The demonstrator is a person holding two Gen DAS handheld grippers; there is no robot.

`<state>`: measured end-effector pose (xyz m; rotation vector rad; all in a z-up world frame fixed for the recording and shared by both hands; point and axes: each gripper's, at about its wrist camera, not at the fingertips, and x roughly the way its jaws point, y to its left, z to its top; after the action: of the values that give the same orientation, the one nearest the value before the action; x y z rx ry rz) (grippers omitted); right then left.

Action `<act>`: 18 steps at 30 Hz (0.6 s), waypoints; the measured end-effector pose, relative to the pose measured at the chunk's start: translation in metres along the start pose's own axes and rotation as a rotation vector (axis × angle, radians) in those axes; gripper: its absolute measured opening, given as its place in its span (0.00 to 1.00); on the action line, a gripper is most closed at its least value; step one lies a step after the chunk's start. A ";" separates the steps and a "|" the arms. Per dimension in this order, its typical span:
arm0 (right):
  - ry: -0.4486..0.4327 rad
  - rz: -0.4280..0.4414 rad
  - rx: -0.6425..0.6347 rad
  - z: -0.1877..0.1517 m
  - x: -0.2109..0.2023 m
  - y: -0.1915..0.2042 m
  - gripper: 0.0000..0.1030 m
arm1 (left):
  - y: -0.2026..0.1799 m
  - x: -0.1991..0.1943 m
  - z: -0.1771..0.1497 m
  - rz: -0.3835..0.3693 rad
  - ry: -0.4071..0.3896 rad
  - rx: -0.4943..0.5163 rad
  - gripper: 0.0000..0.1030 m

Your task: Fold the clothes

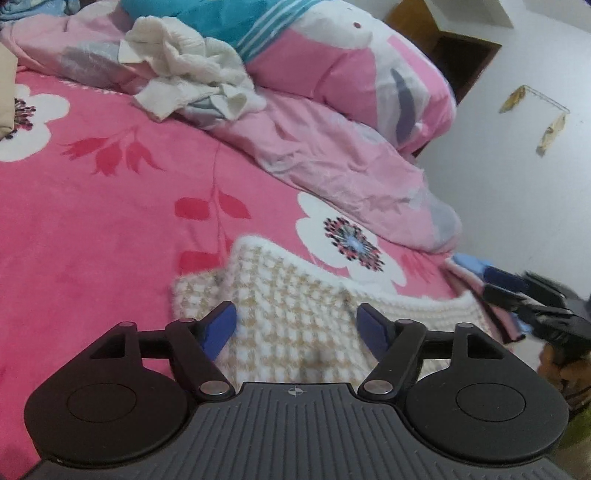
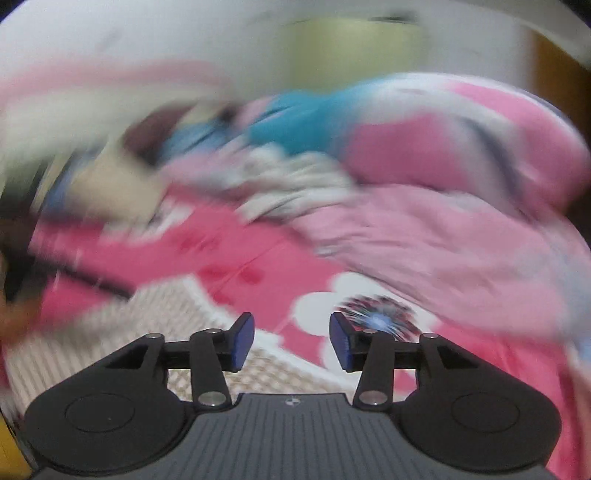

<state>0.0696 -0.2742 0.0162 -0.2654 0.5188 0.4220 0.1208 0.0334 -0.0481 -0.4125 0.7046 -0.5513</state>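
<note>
The left gripper (image 1: 297, 328), its blue-padded jaws spread wide with nothing between them, hangs directly over a cream-and-tan checked knit garment (image 1: 295, 314) lying on a bright pink floral bedspread (image 1: 110, 221). The knit fills the gap between the fingers and runs off to the gripper's right, where its white ribbed edge (image 1: 424, 299) ends beside the right gripper (image 1: 491, 280), seen at the frame's edge with blue pads. Whether those pads pinch the pink and blue cloth next to them cannot be told from this view.

Just ahead of the left gripper and to its right, a white flower print (image 1: 351, 240) marks the bedspread. Farther ahead, a rumpled pale pink quilt (image 1: 332, 147) stretches across the bed, with a crumpled white cloth (image 1: 184, 70) heaped on it ahead and to the left. Behind that sit a plump pink-and-white pillow (image 1: 362, 66) and a teal striped textile (image 1: 229, 18). A white wall (image 1: 517, 166) rises to the far right.

The right wrist view is heavily blurred. The right gripper (image 2: 291, 341) shows its jaws parted and empty above the bedspread, with the checked knit garment (image 2: 155, 314) below and to its left, the same flower print (image 2: 369, 314) just ahead to its right, and the pink quilt (image 2: 443, 240) beyond.
</note>
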 end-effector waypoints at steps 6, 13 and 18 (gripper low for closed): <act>0.211 0.169 -0.032 0.000 0.080 0.009 0.48 | 0.007 0.011 -0.006 0.007 0.011 -0.005 0.45; 0.266 0.209 0.046 -0.005 0.088 0.000 0.37 | 0.009 0.012 -0.010 -0.009 0.019 0.016 0.51; 0.261 0.189 -0.058 -0.004 0.075 0.017 0.00 | 0.010 0.012 -0.013 -0.022 0.024 0.032 0.52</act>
<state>0.1190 -0.2371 -0.0288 -0.3315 0.7922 0.5910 0.1223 0.0323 -0.0685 -0.3849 0.7138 -0.5887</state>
